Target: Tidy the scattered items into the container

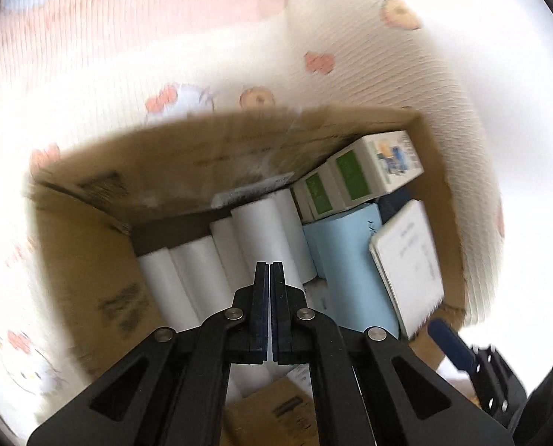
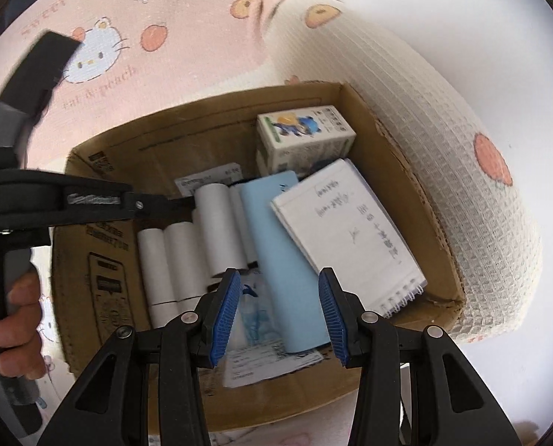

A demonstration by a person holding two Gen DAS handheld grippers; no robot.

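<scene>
Black linkage arms fill the near edge of both wrist views. On the left gripper [image 1: 271,271] the two fingers are pressed flat together with nothing between them, their tips poised over the white paper rolls [image 1: 202,271] inside the brown cardboard box [image 1: 90,260]. On the right gripper [image 2: 279,290] the blue ribbed pads [image 2: 224,316] stand spread wide apart and bare, hanging above the near half of the same box [image 2: 406,171].

Inside the box, the white rolls [image 2: 187,256] lie side by side along the left part of the floor. Just right of them a pale blue flat book [image 2: 284,260] lies lengthwise, and a white spiral-bound notepad with handwriting [image 2: 347,230] leans on its right side, its wire binding toward the near right corner. At the far right corner sit small white cartons with green panels and a cartoon figure [image 2: 302,137], one on top of another. Printed paper slips [image 2: 250,364] lie on the floor near the right gripper; motion blur makes their text unreadable, and there may be a clear bag among them.

The box rests on a pink and cream quilted cloth with cat and peach prints [image 2: 109,55]. In the right wrist view the left gripper [image 2: 181,200] reaches in from the left side, a bare hand [image 2: 16,327] clasped around its handle.
</scene>
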